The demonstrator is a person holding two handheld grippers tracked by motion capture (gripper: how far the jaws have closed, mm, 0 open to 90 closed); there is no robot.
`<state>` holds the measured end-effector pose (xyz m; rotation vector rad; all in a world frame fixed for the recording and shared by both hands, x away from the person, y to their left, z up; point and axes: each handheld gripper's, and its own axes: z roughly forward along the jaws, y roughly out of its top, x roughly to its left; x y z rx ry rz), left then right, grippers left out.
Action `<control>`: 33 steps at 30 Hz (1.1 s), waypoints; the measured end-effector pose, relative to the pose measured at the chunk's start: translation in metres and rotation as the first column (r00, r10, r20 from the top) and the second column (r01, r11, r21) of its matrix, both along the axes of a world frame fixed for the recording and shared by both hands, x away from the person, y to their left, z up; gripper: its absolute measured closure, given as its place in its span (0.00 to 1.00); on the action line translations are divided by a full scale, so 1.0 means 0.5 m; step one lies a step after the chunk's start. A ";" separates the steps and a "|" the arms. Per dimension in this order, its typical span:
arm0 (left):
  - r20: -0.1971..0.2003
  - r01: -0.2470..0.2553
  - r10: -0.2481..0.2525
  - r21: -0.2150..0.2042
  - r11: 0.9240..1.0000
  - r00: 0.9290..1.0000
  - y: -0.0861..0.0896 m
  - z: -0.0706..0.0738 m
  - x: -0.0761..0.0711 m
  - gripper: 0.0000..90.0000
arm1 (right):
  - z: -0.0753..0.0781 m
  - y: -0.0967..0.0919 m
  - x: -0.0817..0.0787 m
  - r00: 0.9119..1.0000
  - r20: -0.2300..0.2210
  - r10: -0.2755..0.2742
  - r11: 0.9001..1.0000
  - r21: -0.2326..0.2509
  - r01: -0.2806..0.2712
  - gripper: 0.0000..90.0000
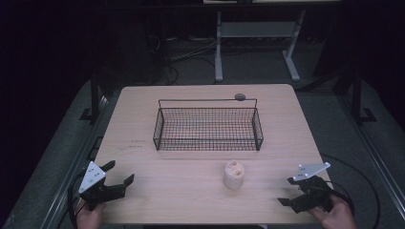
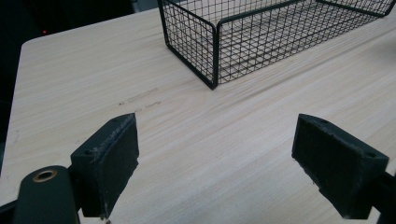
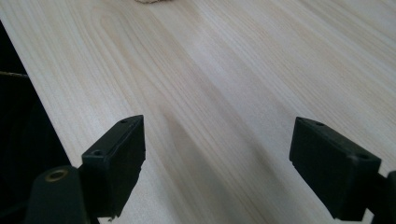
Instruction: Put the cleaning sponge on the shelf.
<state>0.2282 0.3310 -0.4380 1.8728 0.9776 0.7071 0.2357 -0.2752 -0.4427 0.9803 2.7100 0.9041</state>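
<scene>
My left claw [image 1: 119, 172] sits nearest me at the tabletop's [image 1: 200, 200] near corner, jaws spread wide with nothing between them; my right claw [image 1: 287, 191] mirrors it at the other near corner, jaws equally wide and empty. The pale wood tabletop runs bare under both. Ahead of the left claw and off toward the right one stands the black wire basket [image 1: 208, 129], long side facing me, its near corner showing in the left gripper view [image 2: 214, 56]. I cannot make out anything inside it. The small pale stubby piece [image 1: 234, 174], upright with a pitted top, stands between the claws, closer to the right one and well short of the basket.

I judge the step in hand is reaching for that piece, with the basket its likely destination. To do it well I would bring the right claw in low and level, straddle the piece around its middle so it stays upright, and close gently, since it looks soft.
</scene>
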 end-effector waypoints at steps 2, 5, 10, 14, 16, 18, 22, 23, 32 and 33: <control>-0.001 0.003 -0.003 0.003 1.000 1.000 0.000 0.000 0.002 0.15 | -0.001 0.002 0.001 1.000 -0.008 0.002 1.000 -0.001 -0.002 0.20; -0.005 0.001 -0.001 0.004 1.000 1.000 0.000 -0.002 0.003 0.16 | -0.004 0.006 0.005 1.000 -0.014 0.007 1.000 -0.005 -0.007 0.20; -0.005 -0.002 0.002 0.001 1.000 1.000 0.003 -0.002 0.000 0.15 | -0.008 0.018 0.009 0.999 -0.026 0.029 1.000 -0.009 -0.029 0.20; -0.002 -0.001 0.001 -0.001 1.000 1.000 0.002 -0.002 -0.001 0.16 | -0.002 0.027 0.008 0.999 -0.034 0.038 0.999 -0.020 -0.038 0.20; -0.003 0.001 -0.001 -0.001 1.000 1.000 0.002 -0.002 -0.002 0.16 | 0.005 0.032 0.011 0.998 -0.032 0.045 0.999 -0.018 -0.046 0.20; -0.001 0.000 0.000 0.004 1.000 1.000 0.001 -0.001 -0.002 0.15 | 0.011 0.036 0.012 0.998 -0.031 0.054 0.998 -0.024 -0.055 0.20; 0.002 -0.004 0.004 -0.003 1.000 1.000 0.002 0.000 -0.004 0.15 | 0.022 0.048 0.016 0.996 -0.034 0.083 0.996 -0.041 -0.084 0.20; 0.002 -0.004 0.004 -0.003 1.000 1.000 0.002 0.000 -0.004 0.15 | 0.022 0.048 0.016 0.996 -0.034 0.083 0.996 -0.041 -0.084 0.20; -0.001 -0.006 0.006 -0.004 1.000 1.000 0.003 -0.001 -0.002 0.16 | 0.038 0.063 0.025 0.993 -0.042 0.114 0.992 -0.040 -0.116 0.19; 0.000 -0.006 0.006 -0.003 1.000 1.000 0.004 -0.001 -0.002 0.16 | 0.042 0.068 0.029 0.992 -0.042 0.118 0.992 -0.047 -0.120 0.19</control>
